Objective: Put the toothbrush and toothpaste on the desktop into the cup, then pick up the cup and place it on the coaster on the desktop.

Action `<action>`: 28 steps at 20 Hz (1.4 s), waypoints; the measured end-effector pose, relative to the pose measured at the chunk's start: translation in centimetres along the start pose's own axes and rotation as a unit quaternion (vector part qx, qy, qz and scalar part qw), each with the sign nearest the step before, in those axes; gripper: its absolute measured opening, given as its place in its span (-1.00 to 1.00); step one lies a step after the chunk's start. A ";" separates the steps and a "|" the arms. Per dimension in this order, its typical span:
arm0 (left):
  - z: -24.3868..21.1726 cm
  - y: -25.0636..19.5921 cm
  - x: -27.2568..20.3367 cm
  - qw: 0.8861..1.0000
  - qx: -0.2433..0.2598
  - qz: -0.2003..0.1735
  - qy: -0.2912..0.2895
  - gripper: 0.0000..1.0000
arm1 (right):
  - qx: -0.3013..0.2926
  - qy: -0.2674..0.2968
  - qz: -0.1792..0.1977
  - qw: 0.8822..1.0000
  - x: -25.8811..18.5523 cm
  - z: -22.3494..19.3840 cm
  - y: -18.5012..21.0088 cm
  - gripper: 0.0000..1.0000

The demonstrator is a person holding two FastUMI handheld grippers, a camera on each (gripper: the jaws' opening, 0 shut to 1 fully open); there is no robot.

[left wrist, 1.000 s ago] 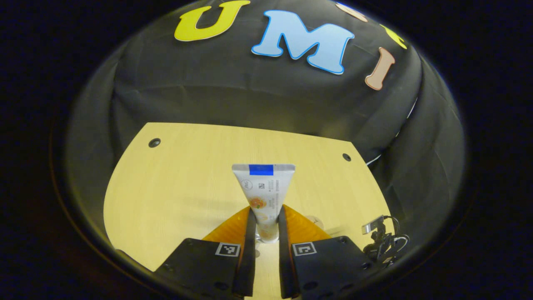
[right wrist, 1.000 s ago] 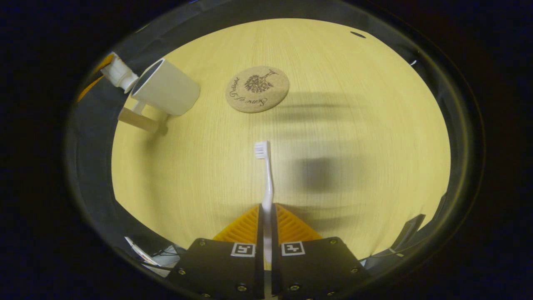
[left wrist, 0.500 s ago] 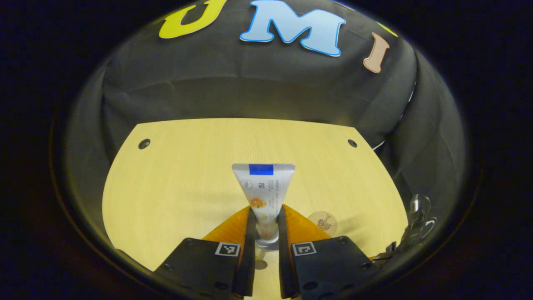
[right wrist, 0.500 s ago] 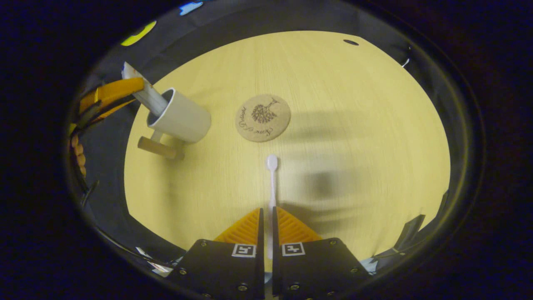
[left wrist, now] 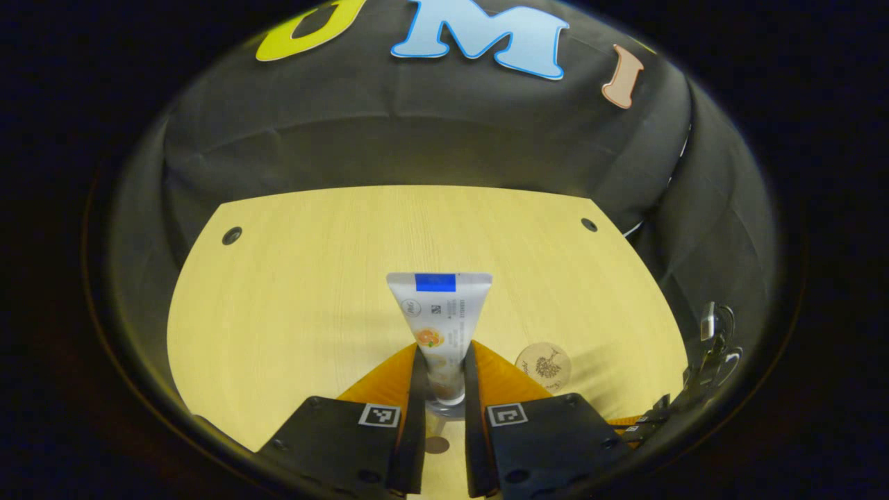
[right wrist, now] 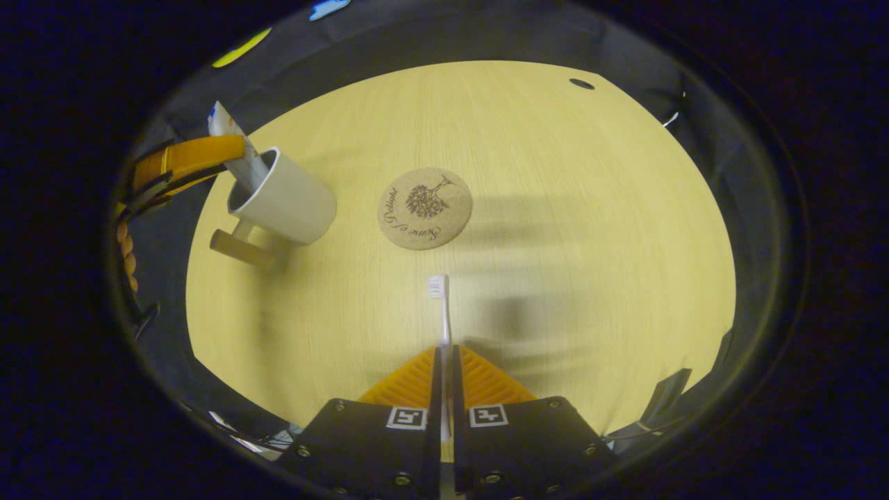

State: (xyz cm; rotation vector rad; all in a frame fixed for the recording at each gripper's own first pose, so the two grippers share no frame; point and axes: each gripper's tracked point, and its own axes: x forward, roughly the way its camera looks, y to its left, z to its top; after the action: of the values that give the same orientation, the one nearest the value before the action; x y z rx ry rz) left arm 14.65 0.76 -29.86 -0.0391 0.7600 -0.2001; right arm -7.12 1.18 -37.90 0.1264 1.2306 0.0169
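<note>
The left claw (left wrist: pixel 442 375) is gripping the toothpaste (left wrist: pixel 439 326) between both fingers, cap end down and the flat crimped end pointing away. In the right gripper view that tube is dipping into the mouth of the white cup (right wrist: pixel 281 203), which is standing on the surface (right wrist: pixel 555 208) with its wooden handle toward the near edge. The right claw (right wrist: pixel 444 368) is clamping the toothbrush (right wrist: pixel 442 312), its bristled head sticking forward above the wood. The cork coaster (right wrist: pixel 424 207) is lying just beside the cup, bare
</note>
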 end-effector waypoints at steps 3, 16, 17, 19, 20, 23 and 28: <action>-0.6 -0.1 0.4 1.000 0.000 -0.004 0.010 -0.37 | -0.006 0.007 -0.015 1.000 0.5 -0.4 -0.4 -0.79; -0.7 -0.3 0.3 1.000 0.018 0.002 -0.001 -0.02 | -0.018 0.035 -0.017 0.999 1.9 -2.1 0.6 -0.60; -0.4 -0.3 0.0 1.000 0.024 0.002 -0.006 0.08 | -0.023 0.041 -0.019 0.999 2.1 -2.4 0.6 -0.61; 0.0 -0.5 -0.7 0.999 0.034 0.003 -0.014 0.42 | -0.029 0.040 -0.023 0.999 2.0 -2.3 0.7 -0.61; 0.2 -0.6 -1.2 0.999 0.036 0.003 -0.021 0.58 | -0.031 0.046 -0.027 0.998 2.2 -2.5 0.6 -0.60; 0.3 -0.9 -2.4 0.999 0.035 0.002 -0.027 0.60 | -0.027 0.035 -0.022 0.999 1.8 -1.6 0.9 -0.60; -0.1 0.4 -3.8 0.999 0.030 0.012 -0.038 0.60 | 0.012 0.011 0.011 1.000 1.4 -0.9 1.6 -0.89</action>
State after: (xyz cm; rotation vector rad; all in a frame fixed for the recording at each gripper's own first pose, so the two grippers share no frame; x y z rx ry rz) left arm 11.94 1.88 -27.35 0.0192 0.6791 -0.1964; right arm -7.41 2.92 -39.34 0.1601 1.2520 0.0221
